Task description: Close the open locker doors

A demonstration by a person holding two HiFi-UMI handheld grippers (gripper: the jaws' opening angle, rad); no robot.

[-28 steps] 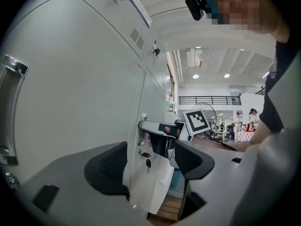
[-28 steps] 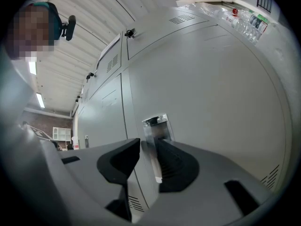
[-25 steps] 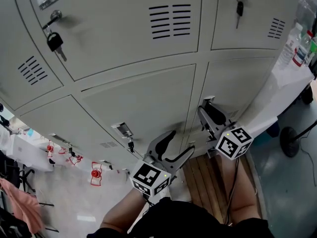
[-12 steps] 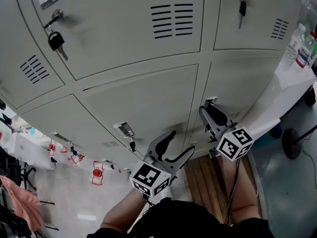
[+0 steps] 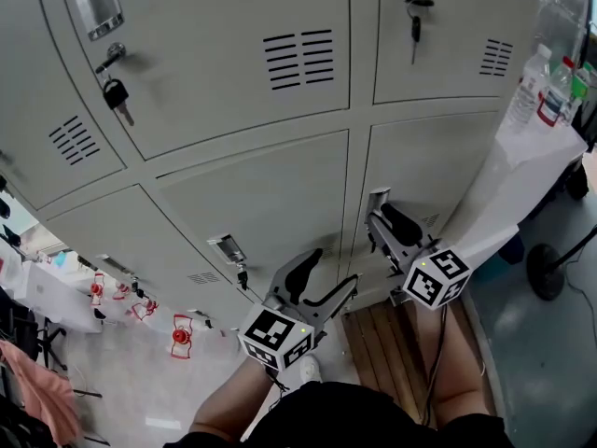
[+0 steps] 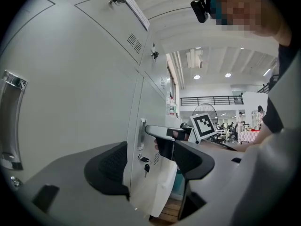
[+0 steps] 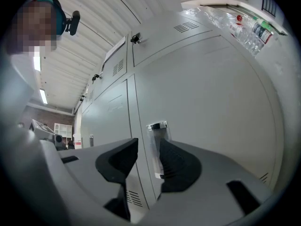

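Grey locker doors fill the head view. My right gripper (image 5: 382, 218) is at the metal handle (image 5: 378, 198) on the left edge of the lower right door (image 5: 438, 161). In the right gripper view that handle (image 7: 156, 147) stands in the gap between the pads of the right gripper (image 7: 148, 161). The jaws are opening and the pads do not press on it. My left gripper (image 5: 333, 269) hangs open and empty below the lower middle door (image 5: 270, 194). Past the left gripper (image 6: 150, 163), its own view shows the right gripper at the handle (image 6: 141, 133).
Keys hang in the locks of the upper doors (image 5: 118, 92) (image 5: 414, 15) and the lower middle door (image 5: 244, 274). A white table (image 5: 522, 157) with bottles (image 5: 541, 91) stands at the right. Wooden boards (image 5: 382, 343) lie underfoot, a round stand base (image 5: 550, 269) further right.
The head view has swung a little, so the lockers sit further left. Both grippers keep their places, the right one still at the handle.
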